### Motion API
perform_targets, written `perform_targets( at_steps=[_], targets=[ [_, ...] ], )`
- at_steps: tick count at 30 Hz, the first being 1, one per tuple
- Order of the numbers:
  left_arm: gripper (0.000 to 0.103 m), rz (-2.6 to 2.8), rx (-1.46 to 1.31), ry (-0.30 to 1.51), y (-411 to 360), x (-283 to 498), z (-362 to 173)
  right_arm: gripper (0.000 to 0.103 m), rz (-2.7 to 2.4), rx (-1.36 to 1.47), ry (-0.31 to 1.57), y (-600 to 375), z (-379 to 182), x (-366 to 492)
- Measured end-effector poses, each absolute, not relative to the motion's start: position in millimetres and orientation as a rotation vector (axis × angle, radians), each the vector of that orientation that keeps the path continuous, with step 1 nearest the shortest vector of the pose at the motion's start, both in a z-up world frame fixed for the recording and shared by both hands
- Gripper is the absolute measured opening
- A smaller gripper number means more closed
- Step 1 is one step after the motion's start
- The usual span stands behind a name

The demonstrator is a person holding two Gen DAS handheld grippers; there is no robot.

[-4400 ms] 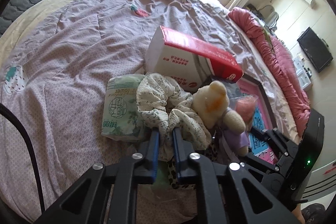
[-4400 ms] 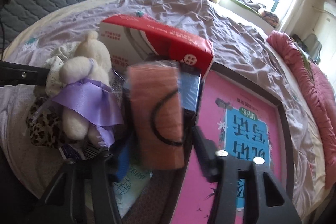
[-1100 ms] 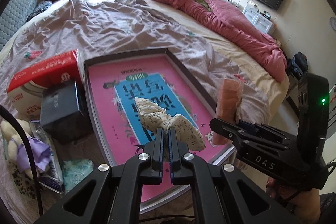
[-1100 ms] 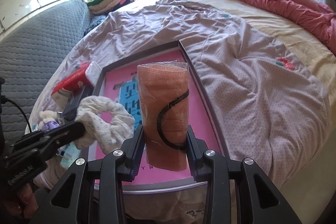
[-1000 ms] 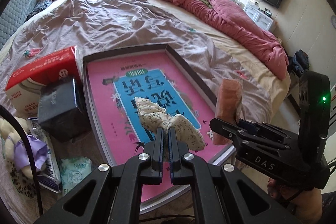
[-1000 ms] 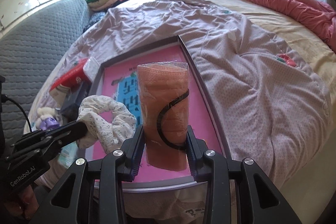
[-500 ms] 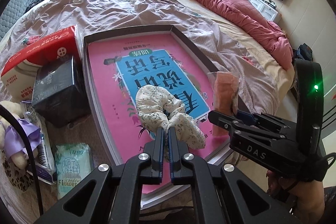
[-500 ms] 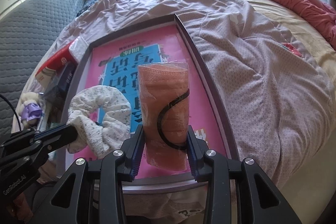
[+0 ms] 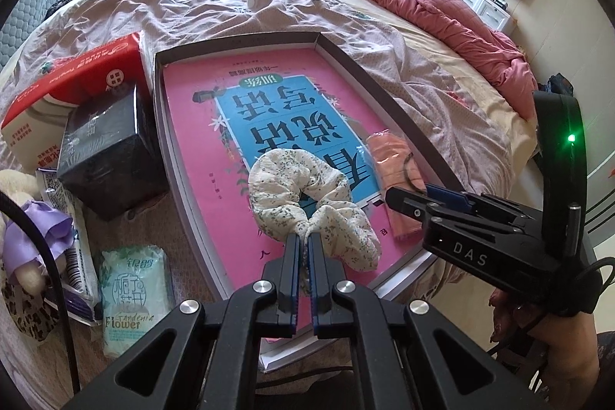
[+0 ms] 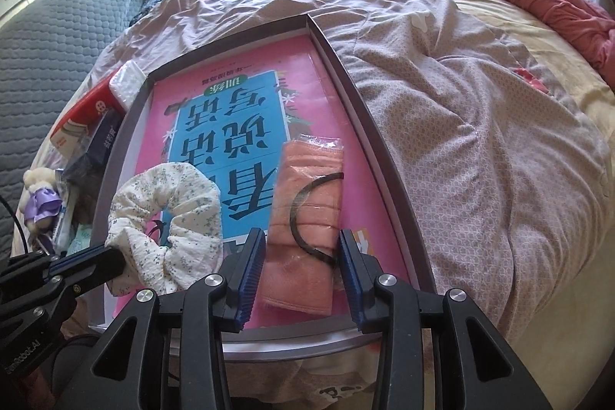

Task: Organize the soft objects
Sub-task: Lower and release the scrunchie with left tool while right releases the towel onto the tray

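My left gripper (image 9: 303, 241) is shut on a white floral scrunchie (image 9: 307, 195), which rests low over the pink book in the shallow grey box (image 9: 238, 43). The scrunchie also shows in the right wrist view (image 10: 169, 218). My right gripper (image 10: 301, 248) is open, its fingers either side of a wrapped orange towel (image 10: 307, 214) that lies flat in the box (image 10: 369, 125). The towel shows beside the scrunchie in the left wrist view (image 9: 396, 171).
Left of the box lie a black box (image 9: 103, 148), a red and white carton (image 9: 65, 91), a green tissue pack (image 9: 130, 291) and a plush bear with a purple bow (image 9: 27, 237). A pink quilt (image 9: 423, 6) lies at the far right of the bed.
Both grippers have come down over the box. The right gripper has opened and the orange towel now lies flat in the box. The scrunchie has sunk onto the book, still gripped.
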State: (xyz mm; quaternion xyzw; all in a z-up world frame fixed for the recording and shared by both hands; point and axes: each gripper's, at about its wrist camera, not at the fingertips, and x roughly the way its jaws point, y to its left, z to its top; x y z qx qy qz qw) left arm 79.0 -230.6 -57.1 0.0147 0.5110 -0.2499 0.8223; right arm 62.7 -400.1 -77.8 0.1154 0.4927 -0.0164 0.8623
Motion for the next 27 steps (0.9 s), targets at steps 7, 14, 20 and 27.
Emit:
perform_targets(
  at_steps=[7,14,20,27],
  targets=[
    [0.005,-0.538,0.024,1.102,-228,78,-59,0.04,-0.043,0.236,1.03,-400,-74,61],
    [0.013,-0.521,0.027,1.118,-227,77,-60,0.045,-0.044,0.222,1.011,-396,-66,58],
    [0.03,-0.521,0.028,1.105,-225,74,-54,0.049,-0.05,0.215,0.999,-394,-61,56],
    [0.047,-0.53,0.006,1.076,-218,69,-42,0.055,-0.063,0.202,0.978,-394,-52,53]
  ],
)
